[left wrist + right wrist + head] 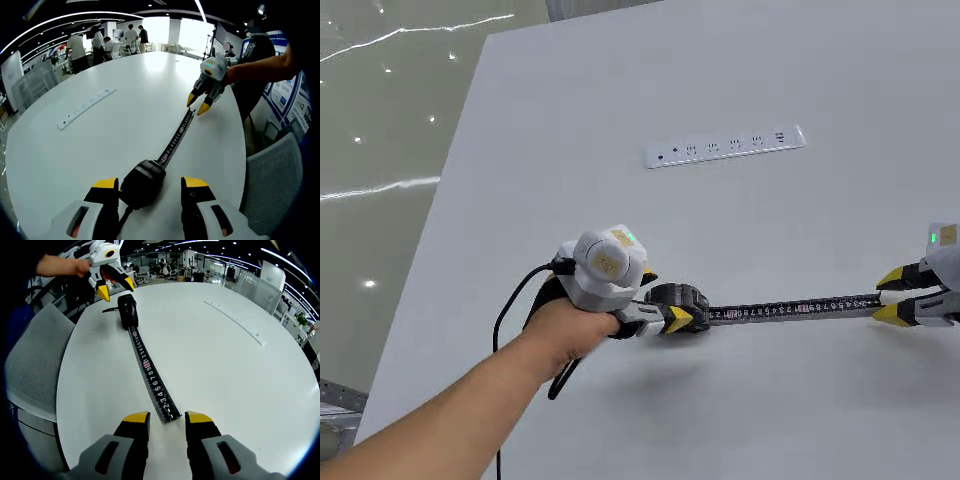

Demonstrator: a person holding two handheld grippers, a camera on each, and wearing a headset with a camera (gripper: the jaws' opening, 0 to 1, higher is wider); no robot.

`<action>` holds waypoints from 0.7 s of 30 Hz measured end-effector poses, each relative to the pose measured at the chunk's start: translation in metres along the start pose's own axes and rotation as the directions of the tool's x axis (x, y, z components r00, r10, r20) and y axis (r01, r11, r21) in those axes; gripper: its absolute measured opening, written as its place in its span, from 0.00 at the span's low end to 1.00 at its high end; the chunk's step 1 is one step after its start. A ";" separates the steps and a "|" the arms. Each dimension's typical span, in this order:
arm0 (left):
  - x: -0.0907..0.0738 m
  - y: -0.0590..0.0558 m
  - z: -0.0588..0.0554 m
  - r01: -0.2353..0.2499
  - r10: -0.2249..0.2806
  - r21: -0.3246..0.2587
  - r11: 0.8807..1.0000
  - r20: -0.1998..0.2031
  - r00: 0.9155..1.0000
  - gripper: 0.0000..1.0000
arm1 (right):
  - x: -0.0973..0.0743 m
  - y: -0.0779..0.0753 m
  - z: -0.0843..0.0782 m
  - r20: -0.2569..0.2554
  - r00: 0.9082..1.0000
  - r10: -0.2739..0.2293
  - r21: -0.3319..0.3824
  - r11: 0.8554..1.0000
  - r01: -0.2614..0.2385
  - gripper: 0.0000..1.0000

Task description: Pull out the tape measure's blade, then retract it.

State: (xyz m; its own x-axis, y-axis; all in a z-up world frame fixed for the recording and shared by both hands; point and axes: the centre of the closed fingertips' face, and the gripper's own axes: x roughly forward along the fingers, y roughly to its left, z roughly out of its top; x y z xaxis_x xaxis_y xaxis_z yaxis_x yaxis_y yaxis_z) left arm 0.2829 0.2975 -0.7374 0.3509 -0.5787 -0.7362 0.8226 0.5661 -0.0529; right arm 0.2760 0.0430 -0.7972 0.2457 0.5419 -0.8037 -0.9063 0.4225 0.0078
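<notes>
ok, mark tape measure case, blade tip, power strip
black tape measure case (142,182): left gripper view, housing top
black numbered blade (167,412): right gripper view, free tip
white power strip (725,146): head view, middle

Power strip (725,147) well apart; table (600,110) otherwise open.

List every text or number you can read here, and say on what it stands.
"2 3 4 5 6 7 8 9": on the blade, counting from its tip; the further numbers are too small to read.
On the power strip: marks too small to read.
On the posters: blurred.
</notes>
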 end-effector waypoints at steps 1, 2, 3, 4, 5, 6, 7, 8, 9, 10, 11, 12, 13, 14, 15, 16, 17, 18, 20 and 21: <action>-0.001 -0.001 0.000 -0.003 0.003 -0.008 1.000 0.003 1.000 0.47 | -0.001 0.001 0.001 0.006 1.000 -0.007 0.009 1.000 0.007 0.26; -0.002 -0.002 -0.001 -0.011 0.011 -0.013 1.000 0.004 1.000 0.48 | -0.003 0.002 0.002 0.015 1.000 -0.014 0.028 0.999 0.014 0.26; -0.003 -0.003 -0.002 -0.015 0.015 -0.015 1.000 0.004 1.000 0.48 | -0.004 0.003 0.003 0.020 1.000 -0.019 0.034 0.999 0.018 0.27; -0.004 -0.003 -0.003 -0.021 0.021 -0.021 1.000 0.004 1.000 0.48 | -0.005 0.004 0.003 0.025 0.999 -0.024 0.041 0.999 0.023 0.27; -0.006 -0.004 -0.003 -0.028 0.029 -0.040 0.999 0.013 1.000 0.49 | -0.007 0.006 0.004 0.027 0.999 -0.031 0.055 0.998 0.029 0.29; -0.007 -0.006 -0.002 -0.028 0.029 -0.057 0.998 0.023 0.999 0.50 | -0.008 0.008 0.003 0.026 0.999 -0.035 0.067 0.997 0.033 0.31; -0.008 -0.007 -0.003 -0.030 0.032 -0.072 0.997 0.027 0.999 0.52 | -0.010 0.010 0.003 0.024 0.999 -0.043 0.102 0.994 0.041 0.33; -0.009 -0.008 -0.004 -0.033 0.036 -0.077 0.996 0.028 0.999 0.53 | -0.011 0.012 0.004 0.027 0.999 -0.043 0.109 0.993 0.039 0.35; -0.010 -0.008 -0.005 -0.042 0.045 -0.085 0.995 0.028 0.999 0.54 | -0.012 0.013 0.004 0.031 0.998 -0.047 0.112 0.993 0.044 0.38; -0.012 -0.008 -0.007 -0.052 0.055 -0.099 0.994 0.028 0.998 0.55 | -0.014 0.016 0.005 0.033 0.998 -0.058 0.126 0.991 0.053 0.40; -0.013 -0.008 -0.008 -0.058 0.062 -0.107 0.993 0.027 0.998 0.56 | -0.016 0.017 0.005 0.036 0.997 -0.063 0.135 0.989 0.058 0.41; -0.014 -0.008 -0.011 -0.067 0.070 -0.117 0.991 0.024 0.997 0.57 | -0.018 0.019 0.007 0.046 0.997 -0.067 0.148 0.987 0.059 0.42; -0.015 -0.009 -0.012 -0.067 0.070 -0.121 0.990 0.025 0.997 0.59 | -0.019 0.020 0.008 0.051 0.996 -0.073 0.157 0.985 0.064 0.42; -0.016 -0.010 -0.013 -0.067 0.071 -0.125 0.990 0.027 0.997 0.59 | -0.021 0.021 0.009 0.056 0.995 -0.082 0.172 0.983 0.072 0.43; -0.018 -0.011 -0.015 -0.071 0.075 -0.130 0.989 0.025 0.997 0.59 | -0.023 0.023 0.012 0.071 0.993 -0.090 0.217 0.974 0.073 0.46; -0.019 -0.011 -0.017 -0.075 0.079 -0.139 0.987 0.024 0.997 0.60 | -0.024 0.026 0.014 0.079 0.993 -0.087 0.227 0.972 0.067 0.48; -0.020 -0.012 -0.019 -0.081 0.085 -0.152 0.985 0.023 0.996 0.62 | -0.027 0.027 0.014 0.081 0.992 -0.095 0.221 0.972 0.075 0.50; -0.021 -0.012 -0.021 -0.084 0.088 -0.155 0.984 0.021 0.996 0.64 | -0.028 0.028 0.015 0.080 0.992 -0.101 0.224 0.971 0.081 0.50; -0.023 -0.014 -0.025 -0.095 0.099 -0.162 0.982 0.017 0.995 0.67 | -0.032 0.031 0.018 0.090 0.989 -0.114 0.255 0.963 0.087 0.52; -0.024 -0.014 -0.027 -0.097 0.101 -0.167 0.981 0.017 0.995 0.68 | -0.033 0.032 0.019 0.089 0.989 -0.118 0.254 0.963 0.092 0.53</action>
State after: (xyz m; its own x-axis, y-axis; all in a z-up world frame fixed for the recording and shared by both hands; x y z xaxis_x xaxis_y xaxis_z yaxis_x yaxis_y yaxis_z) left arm 0.2511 0.3192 -0.7368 0.4400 -0.5282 -0.7262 0.6986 0.7095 -0.0929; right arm 0.2455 0.0518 -0.7592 0.3807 0.5509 -0.7427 -0.7625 0.6414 0.0849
